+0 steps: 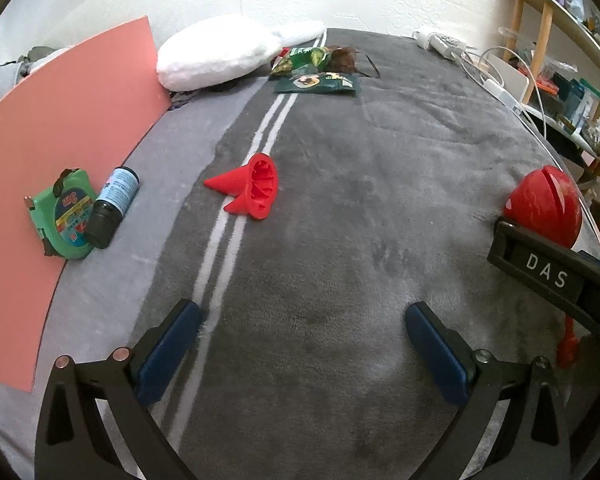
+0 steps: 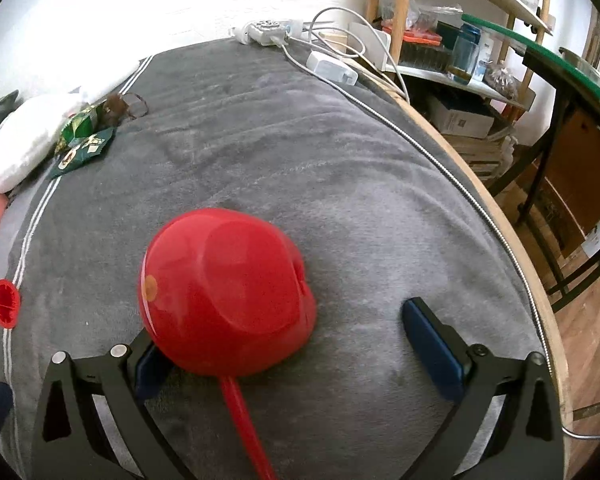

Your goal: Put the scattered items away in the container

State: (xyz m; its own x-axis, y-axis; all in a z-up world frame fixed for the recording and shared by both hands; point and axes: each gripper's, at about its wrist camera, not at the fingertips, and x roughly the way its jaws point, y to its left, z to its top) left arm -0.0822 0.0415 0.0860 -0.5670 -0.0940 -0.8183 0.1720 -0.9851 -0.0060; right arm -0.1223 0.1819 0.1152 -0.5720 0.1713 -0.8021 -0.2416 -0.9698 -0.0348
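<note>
Grey plush blanket [image 1: 340, 200] with two white stripes, spread over a bed.

Left gripper [image 1: 302, 340]: fingers wide apart, blue pads, nothing between them, hovering over the blanket beside the stripes.

Red finned piece with two pointed cones [image 1: 252, 190]: lying on its side on the blanket, across the white stripes, ahead of the left gripper; seen again at the left edge of the right wrist view.

Salmon-pink flat board [image 1: 52, 152]: at the left. On its edge, a green tape measure [image 1: 66, 214] with a round label reading "3m"; other print too small to read. Leaning against it and touching, a small dark bottle [image 1: 114, 206] with a pale blue label, text unreadable.

Right gripper [image 2: 288, 344]: spread open, not clamped on anything. Red ladle [image 2: 224, 296] bowl-down on the blanket between the fingers, pressed close to the left pad; red handle running back toward the camera. Well clear of the right pad. In the left wrist view, "DAS" in white letters on the right gripper's black body.

Far end: white pillow [image 1: 216, 54], green snack packets [image 1: 316, 82] with illegible print, a brown item with thin straps beside them. White power strip [image 2: 266, 30] and charger cables near the bed's corner. Shelving with boxes and jars at the right.

No container identifiable for certain.
</note>
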